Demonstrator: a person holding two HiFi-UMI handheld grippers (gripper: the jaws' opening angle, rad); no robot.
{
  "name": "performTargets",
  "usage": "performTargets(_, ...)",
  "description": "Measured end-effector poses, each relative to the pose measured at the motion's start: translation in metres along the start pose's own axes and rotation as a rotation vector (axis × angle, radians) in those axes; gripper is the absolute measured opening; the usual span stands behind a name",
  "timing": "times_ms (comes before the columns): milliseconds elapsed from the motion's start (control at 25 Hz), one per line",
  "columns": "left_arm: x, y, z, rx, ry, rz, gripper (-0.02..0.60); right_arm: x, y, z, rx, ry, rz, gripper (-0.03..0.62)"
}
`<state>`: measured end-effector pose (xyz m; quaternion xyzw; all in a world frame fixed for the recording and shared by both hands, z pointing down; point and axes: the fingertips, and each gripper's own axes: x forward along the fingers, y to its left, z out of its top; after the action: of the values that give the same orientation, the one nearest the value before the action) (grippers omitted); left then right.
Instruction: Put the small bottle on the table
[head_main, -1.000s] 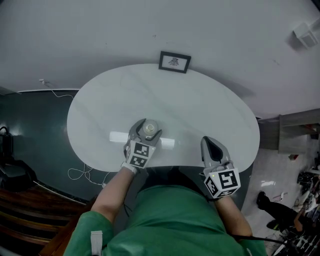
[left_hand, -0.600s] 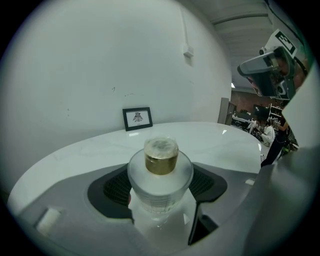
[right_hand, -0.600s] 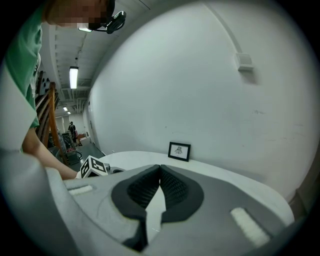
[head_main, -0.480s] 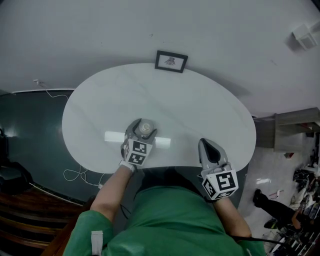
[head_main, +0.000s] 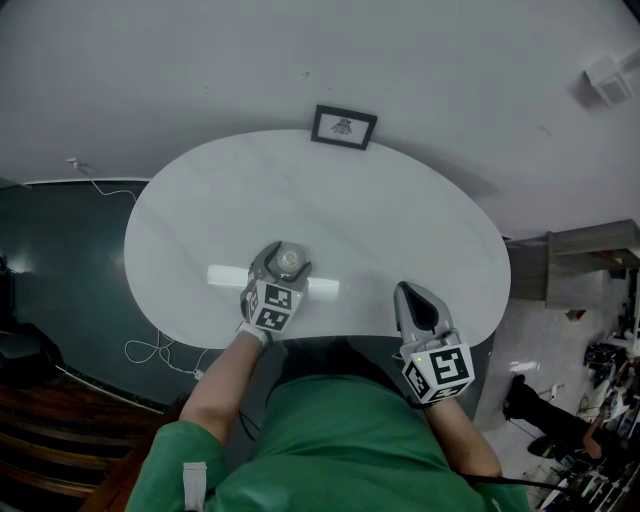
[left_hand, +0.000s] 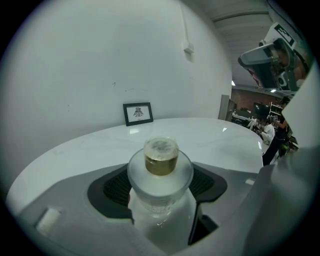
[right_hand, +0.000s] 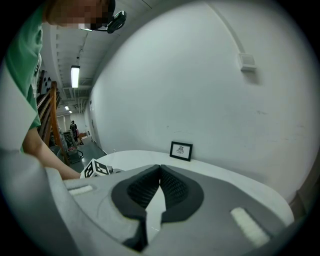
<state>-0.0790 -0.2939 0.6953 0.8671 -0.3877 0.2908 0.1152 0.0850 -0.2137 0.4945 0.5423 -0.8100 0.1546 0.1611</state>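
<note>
Left gripper (head_main: 286, 262) clamps the small bottle (left_hand: 160, 172) beneath its shoulder, centre frame. Frosted glass: judged rigid, slick, breakable. Right gripper (right_hand: 159, 175) closed, empty.

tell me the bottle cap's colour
The bottle has a gold cap, frosted on top; best in left gripper view.

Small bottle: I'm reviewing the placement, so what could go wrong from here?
The left gripper is shut on the small bottle. Releasing before its base sits flat on the table could tip it. It is also toward the table's near side, so a topple might roll it off.
</note>
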Motion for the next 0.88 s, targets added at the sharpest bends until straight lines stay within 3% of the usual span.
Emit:
performTargets(320,0.0,-0.003,-0.01,0.057,0.046,-0.005,0.364,0.003,0.008,0.001,-0.022,-0.011,0.02,0.003)
performTargets(520,-0.024,-0.004,-0.003,0.068,0.018,-0.015,0.37,0.003,0.01,0.002,-0.025,-0.022,0.019,0.003)
performTargets(720,-0.075,0.003,0.028,0.096,-0.082,0.021,0.364,0.003,0.008,0.015,-0.028,-0.059,0.025,0.003)
performTargets(880,-0.117,0.018,0.059,0.064,-0.175,0.1,0.294,0.008,0.01,0.027,-0.026,-0.094,0.049,0.003)
